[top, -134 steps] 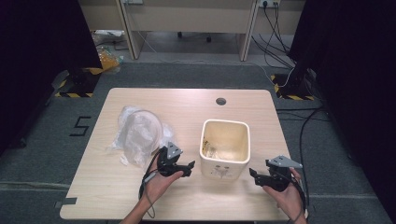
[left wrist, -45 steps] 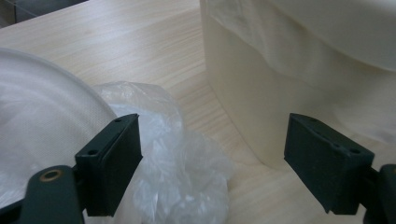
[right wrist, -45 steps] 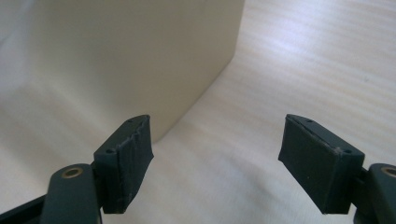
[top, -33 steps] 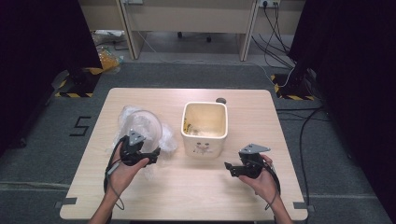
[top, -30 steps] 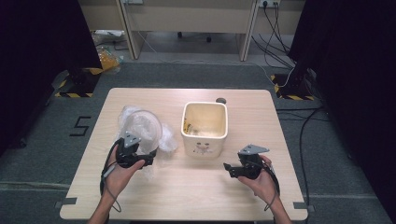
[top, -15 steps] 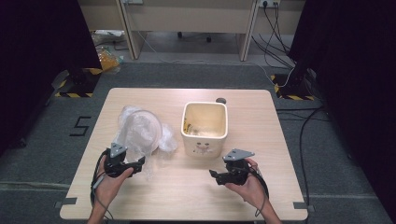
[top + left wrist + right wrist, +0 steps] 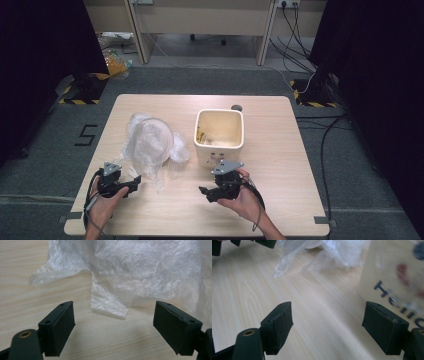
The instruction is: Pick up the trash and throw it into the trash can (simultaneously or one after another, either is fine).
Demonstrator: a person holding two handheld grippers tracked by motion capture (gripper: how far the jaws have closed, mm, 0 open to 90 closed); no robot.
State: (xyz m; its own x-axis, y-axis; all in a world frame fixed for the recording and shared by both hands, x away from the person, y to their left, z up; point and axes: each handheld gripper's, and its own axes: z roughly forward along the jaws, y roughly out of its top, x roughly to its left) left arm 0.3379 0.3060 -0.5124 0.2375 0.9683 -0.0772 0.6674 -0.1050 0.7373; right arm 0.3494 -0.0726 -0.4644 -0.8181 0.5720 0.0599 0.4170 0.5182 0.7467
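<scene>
— While both hands sit near the table's [image 7: 280, 150] front edge, what are the jaws doing?
— Left gripper [image 7: 134, 182] has just been opening, wide and empty, facing the crumpled plastic bag [image 7: 150, 145] left of centre. Right gripper [image 7: 206, 192] is wide and empty too, before the cream bin [image 7: 220, 137] at mid-table

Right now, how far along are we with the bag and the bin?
Done: nothing visibly; the cream bin stands unlined. In hand: nothing; the left gripper is open just short of the clear plastic bag, and the right gripper is open beside the bin. Left: probably gripping the bag and lining the bin.
</scene>
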